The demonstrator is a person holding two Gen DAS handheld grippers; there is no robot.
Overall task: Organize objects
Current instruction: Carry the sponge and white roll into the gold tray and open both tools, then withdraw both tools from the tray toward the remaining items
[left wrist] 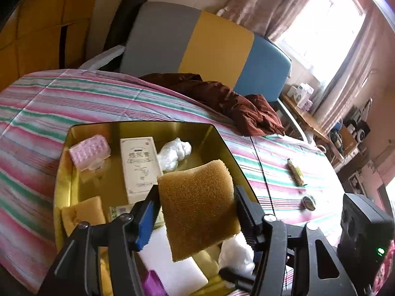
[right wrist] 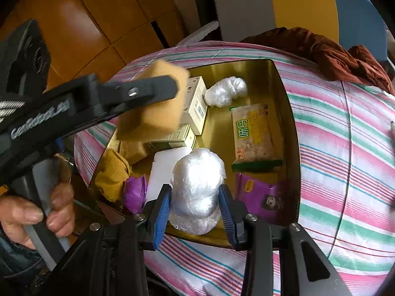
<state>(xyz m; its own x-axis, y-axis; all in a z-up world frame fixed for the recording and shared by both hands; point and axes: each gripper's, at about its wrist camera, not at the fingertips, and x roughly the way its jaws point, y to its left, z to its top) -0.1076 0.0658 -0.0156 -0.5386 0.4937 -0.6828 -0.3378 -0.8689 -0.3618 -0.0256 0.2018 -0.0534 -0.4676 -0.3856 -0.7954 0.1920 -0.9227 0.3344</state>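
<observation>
A gold metal tray (left wrist: 138,127) lies on the striped cloth and holds several items. My left gripper (left wrist: 197,207) is shut on a brown sponge (left wrist: 197,204) and holds it above the tray; it also shows in the right wrist view (right wrist: 153,103). My right gripper (right wrist: 195,212) is shut on a ball of clear plastic wrap (right wrist: 197,185) at the tray's near edge (right wrist: 281,243). In the tray lie a white box (left wrist: 139,165), a pink case (left wrist: 90,151), another plastic ball (right wrist: 226,91), a snack pack (right wrist: 254,135) and purple packets (right wrist: 256,194).
A small wrapped stick (left wrist: 295,171) and a round tape roll (left wrist: 309,202) lie on the striped cloth (left wrist: 49,113) right of the tray. A dark red cloth (left wrist: 234,101) is heaped at the far edge by a colourful chair (left wrist: 205,46).
</observation>
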